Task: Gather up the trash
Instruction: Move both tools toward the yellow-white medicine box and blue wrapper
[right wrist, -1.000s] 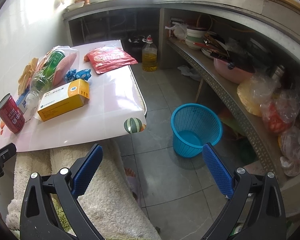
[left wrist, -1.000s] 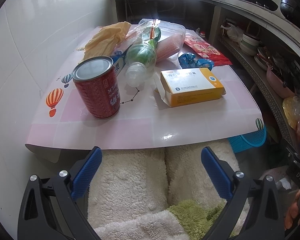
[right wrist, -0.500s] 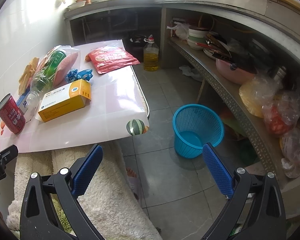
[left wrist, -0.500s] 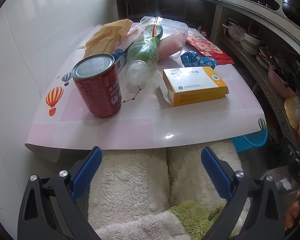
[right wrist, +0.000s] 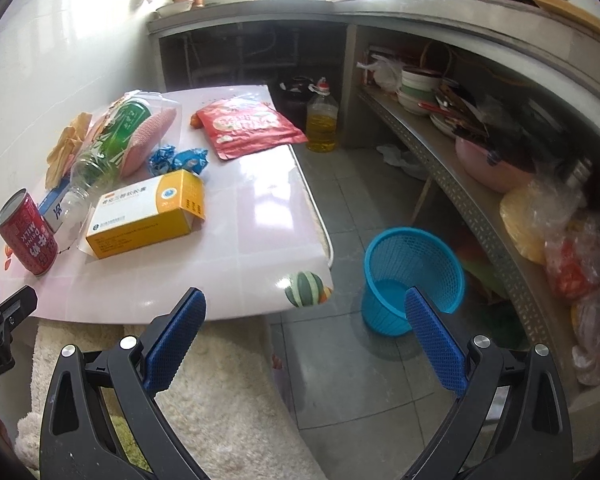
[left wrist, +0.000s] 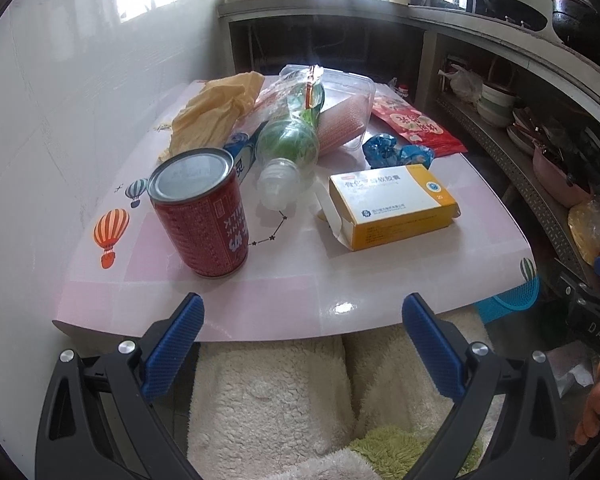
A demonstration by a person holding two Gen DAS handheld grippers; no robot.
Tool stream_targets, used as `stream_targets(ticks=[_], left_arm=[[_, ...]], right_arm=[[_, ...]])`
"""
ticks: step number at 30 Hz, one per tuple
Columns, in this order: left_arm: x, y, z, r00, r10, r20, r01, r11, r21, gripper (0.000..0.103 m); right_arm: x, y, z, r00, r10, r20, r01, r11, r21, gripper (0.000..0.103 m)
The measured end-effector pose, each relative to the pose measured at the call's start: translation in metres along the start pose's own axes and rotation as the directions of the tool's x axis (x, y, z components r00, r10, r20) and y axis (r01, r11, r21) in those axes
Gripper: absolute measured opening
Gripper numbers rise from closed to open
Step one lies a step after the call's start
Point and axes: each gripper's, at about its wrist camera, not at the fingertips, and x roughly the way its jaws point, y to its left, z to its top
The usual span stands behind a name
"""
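A pink table holds trash: a red milk can, a yellow and white box, a clear plastic bottle lying down, blue wrappers, a red pouch, a clear container and yellow paper. A blue mesh bin stands on the floor right of the table. My left gripper is open and empty at the table's near edge. My right gripper is open and empty, near the table's corner.
A white tiled wall runs along the table's left. A concrete counter with shelves of bowls and bags lines the right. An oil bottle stands on the floor. A fluffy white cloth lies below the grippers.
Both grippers have moved a little forward toward the table; the objects look slightly nearer. Nothing on the table has moved.
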Motion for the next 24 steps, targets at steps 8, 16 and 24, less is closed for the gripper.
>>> stream_targets(ticks=[8,16,24], left_arm=[[0.006,-0.007,0.012,0.993,-0.075,0.095,0.069,0.995,0.068,0.097],[0.020,-0.008,0.022,0.950,-0.242,0.198,0.224,0.969,0.109,0.097],[0.039,-0.025,0.032,0.951,-0.256,0.173,0.236,0.963,0.127,0.095]], right_arm=[[0.011,0.009,0.028,0.995,0.057,0.081,-0.056,0.998,-0.017,0.095],[0.021,0.016,0.060,0.965,0.235,0.113,-0.230,0.972,-0.057,0.095],[0.065,0.026,0.084,0.863,0.505,-0.007,-0.503,0.860,0.079,0.062]])
